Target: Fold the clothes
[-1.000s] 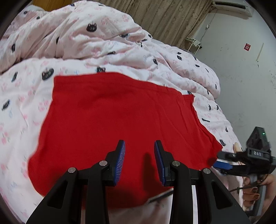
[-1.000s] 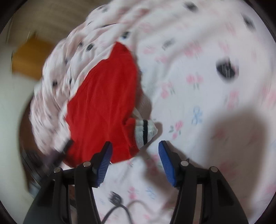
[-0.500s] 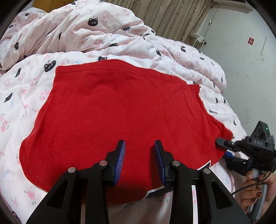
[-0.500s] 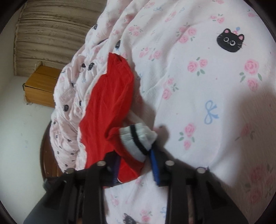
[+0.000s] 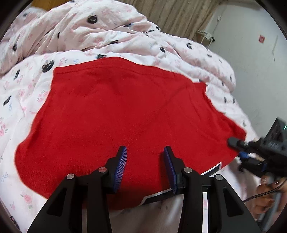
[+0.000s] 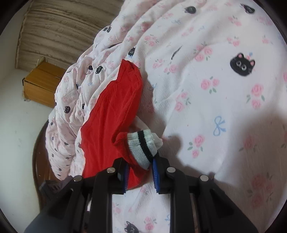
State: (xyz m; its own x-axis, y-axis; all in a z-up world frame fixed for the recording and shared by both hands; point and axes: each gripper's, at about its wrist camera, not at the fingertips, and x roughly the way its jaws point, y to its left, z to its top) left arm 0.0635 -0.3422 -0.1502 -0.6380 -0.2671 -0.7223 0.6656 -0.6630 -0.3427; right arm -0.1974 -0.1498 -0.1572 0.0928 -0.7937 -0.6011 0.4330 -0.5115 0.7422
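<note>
— Red garment (image 5: 125,114) spread flat on floral duvet (image 6: 215,89). Right gripper (image 6: 140,172) clamped on striped cuff (image 6: 141,148); left gripper (image 5: 145,161) agape, empty, above near hem.
— Sleeve fold in hand, probably. Next: carry cuff inward across body.

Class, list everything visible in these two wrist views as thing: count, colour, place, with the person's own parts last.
red garment: one, red, spread flat on the quilt.
striped cuff: one, white with black stripes, at the garment's end, between the right gripper's fingers.
quilt: one, pale pink with roses, bows and black cat faces, covering the bed.
curtain: one, beige, behind the bed.
wooden cabinet: one, tan, by the curtain.
left gripper: one, black with blue pads, open above the garment's near edge.
right gripper: one, black with blue pads, closed on the cuff.
</note>
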